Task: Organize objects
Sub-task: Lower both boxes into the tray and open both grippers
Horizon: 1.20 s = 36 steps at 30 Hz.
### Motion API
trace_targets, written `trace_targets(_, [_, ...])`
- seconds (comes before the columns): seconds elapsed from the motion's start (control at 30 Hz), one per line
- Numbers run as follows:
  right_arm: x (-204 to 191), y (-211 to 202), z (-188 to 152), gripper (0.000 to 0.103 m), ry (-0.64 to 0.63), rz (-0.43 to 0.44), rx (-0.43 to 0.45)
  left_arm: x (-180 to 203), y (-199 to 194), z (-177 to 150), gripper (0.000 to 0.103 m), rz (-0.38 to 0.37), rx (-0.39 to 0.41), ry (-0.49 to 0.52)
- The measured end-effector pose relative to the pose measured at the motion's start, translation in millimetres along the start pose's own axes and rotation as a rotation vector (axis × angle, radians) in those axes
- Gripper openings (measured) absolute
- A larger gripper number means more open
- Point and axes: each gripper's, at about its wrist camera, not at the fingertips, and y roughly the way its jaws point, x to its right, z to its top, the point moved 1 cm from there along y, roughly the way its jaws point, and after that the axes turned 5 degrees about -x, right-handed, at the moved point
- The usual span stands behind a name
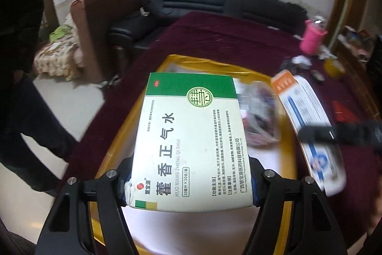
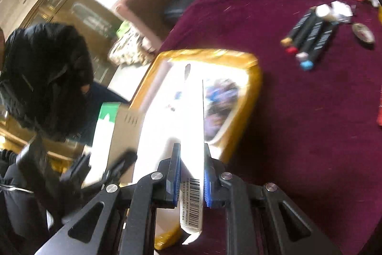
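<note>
Left gripper (image 1: pixel 191 183): we see its fingers spread wide and pressed on the two long sides of the green-and-white medicine box (image 1: pixel 191 140), near its bottom end; the box is held, not loose.
Green-and-white medicine box: its long axis runs straight out from the fingers, away from us, broad printed face up; it hangs above the gold-rimmed tray (image 1: pixel 114 142).
Right gripper (image 2: pixel 189 173): we see its fingers nearly together, pinching the flat white box (image 2: pixel 193 135) by its thin edge; the barcode end points back toward the camera.
Flat white box: its long axis also runs forward from the fingers, narrow edge up, over the white floor of the tray (image 2: pixel 250 92).
Tray: it lies on the dark red tablecloth (image 2: pixel 298 111); a blurred clear packet (image 1: pixel 260 111) already lies in its far half; the near half looks free.
Relation that matters: we judge both boxes to be above the tray and lengthwise to it; the left box sits over the tray's left and middle, the right box over its right side, orange end (image 1: pixel 284 83) farthest out.
Next move, as we judge: lower each box flat beside the packet; the upright white box must tip onto its face first.
Markers (image 2: pixel 308 40): well apart from the tray, untouched.
</note>
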Motion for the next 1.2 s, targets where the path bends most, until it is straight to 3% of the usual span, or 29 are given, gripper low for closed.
trace_targets(0.17, [-30, 43, -6, 0.018, -0.032, 0.036, -0.077, -27, 40, 11, 0.07, 0.052, -0.092, 0.018])
trace_targets(0.33, [-46, 77, -11, 0.018, -0.05, 0.028, -0.147, -19, 57, 26, 0.07, 0.068, -0.12, 0.096])
trace_targets(0.43, [-44, 88, -14, 0.018, -0.033, -0.001, -0.16, -17, 74, 36, 0.07, 0.025, -0.161, 0.105])
trace_targets(0.67, [-34, 91, -8, 0.018, -0.01, -0.034, -0.148, -13, 98, 54, 0.07, 0.064, -0.177, 0.1])
trace_targets(0.77, [-34, 95, -4, 0.018, -0.007, -0.055, -0.134, -11, 99, 56, 0.072, 0.063, -0.167, 0.082])
trace_targets(0.93, [-36, 103, 3, 0.018, -0.004, -0.089, -0.115, -20, 94, 57, 0.072, -0.016, -0.165, 0.035])
trace_targets(1.07, [-35, 108, 4, 0.018, -0.007, -0.102, -0.113, -32, 72, 57, 0.074, -0.072, -0.13, -0.002])
trace_targets(1.2, [-36, 117, 8, 0.018, 0.0, -0.122, -0.104, -46, 43, 53, 0.083, -0.115, -0.071, -0.042])
